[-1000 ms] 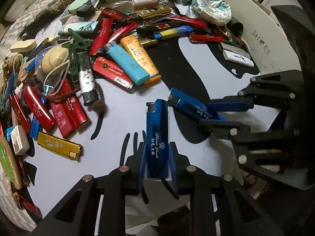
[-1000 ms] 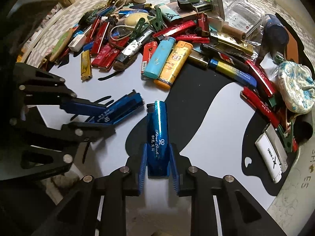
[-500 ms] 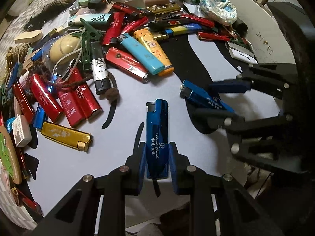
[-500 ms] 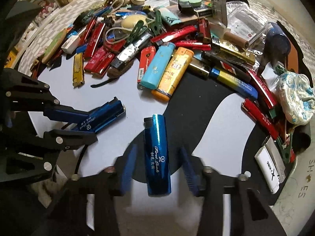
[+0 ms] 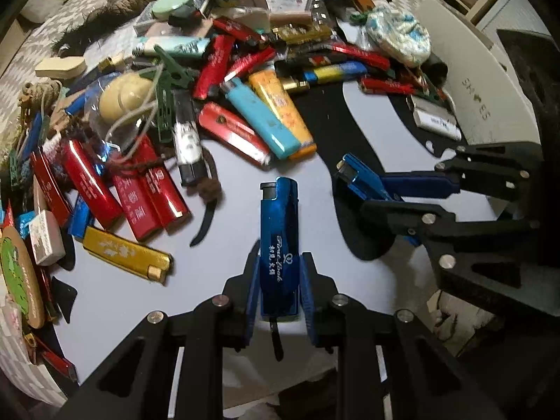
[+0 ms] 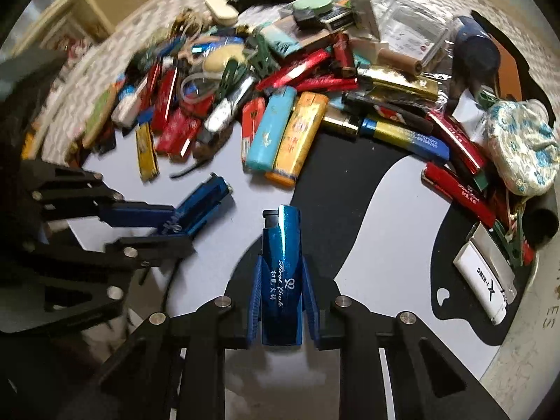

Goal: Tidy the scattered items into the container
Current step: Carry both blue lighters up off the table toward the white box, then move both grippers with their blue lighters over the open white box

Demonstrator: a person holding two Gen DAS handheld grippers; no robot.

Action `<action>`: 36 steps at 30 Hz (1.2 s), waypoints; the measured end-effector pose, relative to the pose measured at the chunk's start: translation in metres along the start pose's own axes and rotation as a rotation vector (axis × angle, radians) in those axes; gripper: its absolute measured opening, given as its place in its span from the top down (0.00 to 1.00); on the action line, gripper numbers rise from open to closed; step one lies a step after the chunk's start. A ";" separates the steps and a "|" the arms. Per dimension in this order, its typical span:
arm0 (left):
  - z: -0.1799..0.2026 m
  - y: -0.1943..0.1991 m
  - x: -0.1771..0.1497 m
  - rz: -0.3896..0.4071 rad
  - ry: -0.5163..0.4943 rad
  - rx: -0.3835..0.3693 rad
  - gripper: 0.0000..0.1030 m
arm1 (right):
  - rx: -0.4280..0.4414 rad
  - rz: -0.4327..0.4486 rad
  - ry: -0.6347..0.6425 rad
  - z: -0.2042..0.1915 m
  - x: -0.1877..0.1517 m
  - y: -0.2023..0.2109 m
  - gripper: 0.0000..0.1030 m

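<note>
My left gripper is shut on a shiny blue lighter with white script, held above the white and black surface. My right gripper is shut on a second, matching blue lighter. Each gripper shows in the other's view: the right one at the right of the left wrist view with its lighter, the left one at the left of the right wrist view with its lighter. A heap of scattered lighters and small items lies beyond both.
The heap holds red lighters, a gold one, a light blue one, an orange one, a white USB stick and a patterned pouch. A white box lid marked SHOES stands at the right.
Half a second ago the right jaws stood apart around the lighter; now they are shut on it. Both grippers have shifted slightly over the surface.
</note>
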State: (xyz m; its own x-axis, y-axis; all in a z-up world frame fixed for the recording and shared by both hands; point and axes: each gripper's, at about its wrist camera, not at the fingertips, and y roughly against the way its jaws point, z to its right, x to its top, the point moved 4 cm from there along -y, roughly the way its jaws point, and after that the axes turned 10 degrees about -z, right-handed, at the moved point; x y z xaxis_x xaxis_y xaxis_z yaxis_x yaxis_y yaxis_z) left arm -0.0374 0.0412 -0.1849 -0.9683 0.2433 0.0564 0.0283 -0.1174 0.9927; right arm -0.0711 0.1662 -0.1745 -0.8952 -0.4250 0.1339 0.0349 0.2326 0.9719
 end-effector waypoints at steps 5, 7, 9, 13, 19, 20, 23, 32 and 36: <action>0.002 0.018 0.017 0.054 0.015 -0.016 0.78 | 0.014 0.075 -0.026 0.003 0.012 0.028 0.77; -0.004 0.027 0.035 0.081 0.027 -0.023 0.78 | 0.017 0.112 -0.049 0.008 0.019 0.041 0.77; -0.008 0.039 0.046 0.113 0.038 -0.030 0.78 | 0.016 0.146 -0.067 0.012 0.029 0.052 0.77; 0.003 0.058 0.077 0.196 0.054 -0.057 0.78 | 0.012 0.206 -0.103 0.027 0.036 0.072 0.77; 0.014 0.081 0.101 0.286 0.067 -0.094 0.78 | 0.008 0.264 -0.163 0.048 0.045 0.094 0.77; 0.014 0.084 0.103 0.297 0.067 -0.097 0.78 | 0.009 0.271 -0.171 0.051 0.046 0.097 0.77; 0.013 0.093 0.108 0.327 0.069 -0.095 0.78 | 0.011 0.291 -0.196 0.061 0.046 0.105 0.77; 0.009 0.102 0.120 0.368 0.094 -0.104 0.78 | 0.032 0.377 -0.280 0.091 0.044 0.139 0.77; 0.011 0.104 0.125 0.376 0.096 -0.116 0.78 | 0.040 0.418 -0.332 0.111 0.038 0.155 0.77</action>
State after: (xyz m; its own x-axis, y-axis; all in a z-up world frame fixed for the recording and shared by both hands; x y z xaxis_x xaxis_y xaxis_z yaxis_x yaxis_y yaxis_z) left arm -0.1524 0.0698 -0.0732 -0.9147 0.0723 0.3977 0.3622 -0.2900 0.8858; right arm -0.1495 0.2831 -0.0404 -0.9011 0.0087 0.4335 0.4075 0.3586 0.8398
